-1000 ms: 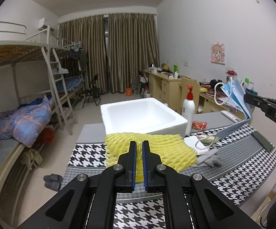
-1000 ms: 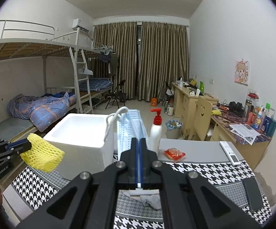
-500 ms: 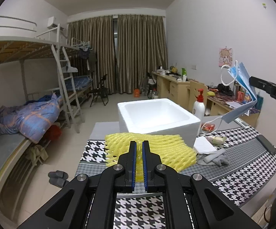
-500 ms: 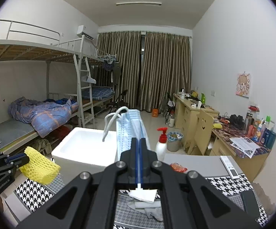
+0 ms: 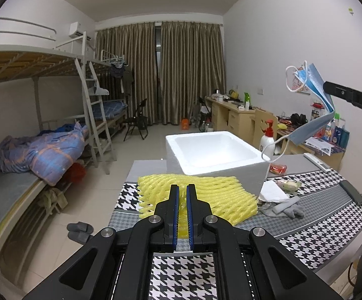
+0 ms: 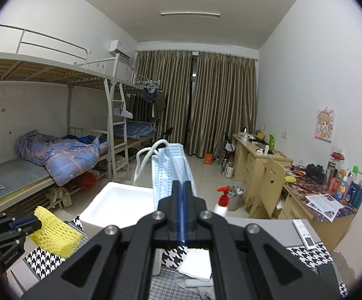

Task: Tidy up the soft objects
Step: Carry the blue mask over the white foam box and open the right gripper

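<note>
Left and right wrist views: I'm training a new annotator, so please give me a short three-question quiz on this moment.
1. True or false: the left gripper is shut on the yellow foam mesh sleeve.
2. What does the right gripper hold: A) grey sock, B) blue pleated face mask, C) white tissue?
3. Fill in: the red-capped white pump bottle stands beside the white ____ box.

Key: 1 true; 2 B; 3 foam.

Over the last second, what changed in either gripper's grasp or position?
Both grippers rose. The right gripper carried the blue face mask higher, from beside the white foam box to well above it. The left gripper lifted the yellow foam net further off the houndstooth table. Neither grasp changed; box, pump bottle and grey socks stayed put.
</note>
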Demonstrator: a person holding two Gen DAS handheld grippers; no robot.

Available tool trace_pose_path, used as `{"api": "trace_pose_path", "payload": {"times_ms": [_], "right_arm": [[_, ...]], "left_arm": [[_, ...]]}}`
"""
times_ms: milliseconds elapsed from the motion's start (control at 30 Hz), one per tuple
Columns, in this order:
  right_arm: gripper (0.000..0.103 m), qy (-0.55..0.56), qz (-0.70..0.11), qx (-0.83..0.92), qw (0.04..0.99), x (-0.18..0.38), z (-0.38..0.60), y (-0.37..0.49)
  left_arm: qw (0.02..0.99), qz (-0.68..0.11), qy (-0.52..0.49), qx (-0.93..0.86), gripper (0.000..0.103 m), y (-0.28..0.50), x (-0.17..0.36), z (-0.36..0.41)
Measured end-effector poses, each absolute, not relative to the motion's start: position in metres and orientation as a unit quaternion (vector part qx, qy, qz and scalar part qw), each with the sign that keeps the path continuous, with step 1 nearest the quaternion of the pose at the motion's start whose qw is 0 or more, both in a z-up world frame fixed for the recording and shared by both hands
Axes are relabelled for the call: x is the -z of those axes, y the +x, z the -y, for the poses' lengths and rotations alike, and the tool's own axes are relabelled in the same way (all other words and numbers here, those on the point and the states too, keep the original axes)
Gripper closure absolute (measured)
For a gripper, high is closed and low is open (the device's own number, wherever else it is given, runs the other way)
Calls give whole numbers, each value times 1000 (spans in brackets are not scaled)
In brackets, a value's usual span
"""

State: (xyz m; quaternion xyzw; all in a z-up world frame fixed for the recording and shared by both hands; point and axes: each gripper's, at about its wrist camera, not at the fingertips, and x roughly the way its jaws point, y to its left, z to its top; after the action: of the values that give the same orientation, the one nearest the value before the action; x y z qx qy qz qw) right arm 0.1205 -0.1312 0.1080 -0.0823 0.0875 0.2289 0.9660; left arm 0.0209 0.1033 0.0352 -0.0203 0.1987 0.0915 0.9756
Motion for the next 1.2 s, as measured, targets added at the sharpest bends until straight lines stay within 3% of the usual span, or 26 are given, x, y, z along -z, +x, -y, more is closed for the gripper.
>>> {"api": "trace_pose_path", "payload": {"times_ms": [767, 1200], "right_arm": [[100, -90, -84, -278, 953, -112, 91, 137], [100, -85, -141, -295, 941, -98, 66, 166]], "left_arm": [[970, -203, -36, -129, 97, 15, -29, -121], [968, -207, -45, -136, 97, 15, -26, -131]]}}
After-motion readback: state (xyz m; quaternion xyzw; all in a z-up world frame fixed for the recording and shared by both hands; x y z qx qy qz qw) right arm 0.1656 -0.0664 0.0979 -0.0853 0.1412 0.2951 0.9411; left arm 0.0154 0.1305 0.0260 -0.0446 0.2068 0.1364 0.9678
